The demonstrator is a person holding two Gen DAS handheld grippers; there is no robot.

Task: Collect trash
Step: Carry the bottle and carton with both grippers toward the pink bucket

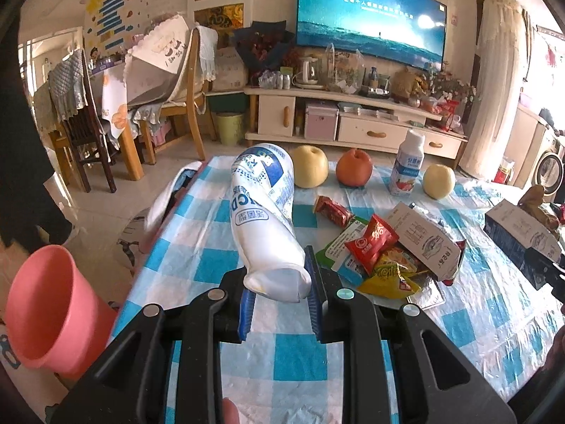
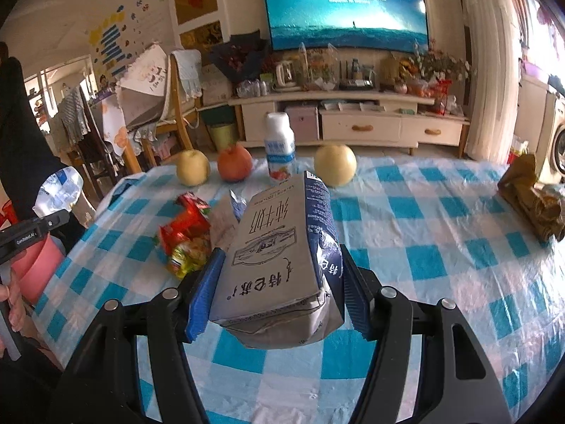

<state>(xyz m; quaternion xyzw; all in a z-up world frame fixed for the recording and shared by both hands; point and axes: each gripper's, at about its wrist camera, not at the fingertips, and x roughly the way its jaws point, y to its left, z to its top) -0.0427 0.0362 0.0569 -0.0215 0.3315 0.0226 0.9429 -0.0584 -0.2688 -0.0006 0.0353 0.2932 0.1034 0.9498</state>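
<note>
The left gripper (image 1: 279,295) pinches a crumpled white bottle (image 1: 265,212), jaws narrow. The right gripper (image 2: 279,296), jaws wider, clamps a milk carton (image 2: 279,247). Both point downward above the checked tablecloth (image 2: 423,247).

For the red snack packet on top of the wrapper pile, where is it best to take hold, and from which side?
Grip the red snack packet at its raised upper end, coming from above. It lies tilted on the wrapper pile, so that crimped flat end probably sticks up free, while its lower end is tucked among the other wrappers.

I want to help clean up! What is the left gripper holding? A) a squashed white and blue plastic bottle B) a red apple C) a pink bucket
A: the left gripper is shut on the squashed white and blue plastic bottle, lifted above the checked tablecloth.
</note>
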